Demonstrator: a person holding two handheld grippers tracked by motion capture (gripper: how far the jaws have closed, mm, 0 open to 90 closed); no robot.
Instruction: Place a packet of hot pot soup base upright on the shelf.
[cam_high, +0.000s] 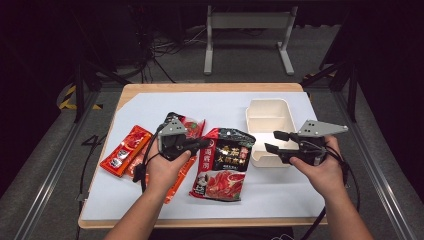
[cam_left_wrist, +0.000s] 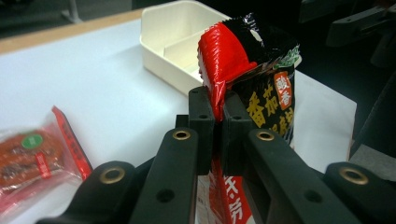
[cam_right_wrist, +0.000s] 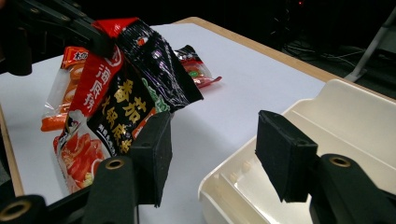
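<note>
Beside the empty white tray (cam_high: 263, 118) — gripper-held pouch (cam_high: 227, 150)

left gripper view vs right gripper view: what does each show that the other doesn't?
Left gripper view alone: the left hand-held gripper seen from behind, its jaws pinched shut on the sauce pouch edge.

Right gripper view alone: the right hand-held gripper with jaws open and nothing between them, over the white tray rim.

Both: the lifted pouch, the tray, other red packets on the white mat.
</note>
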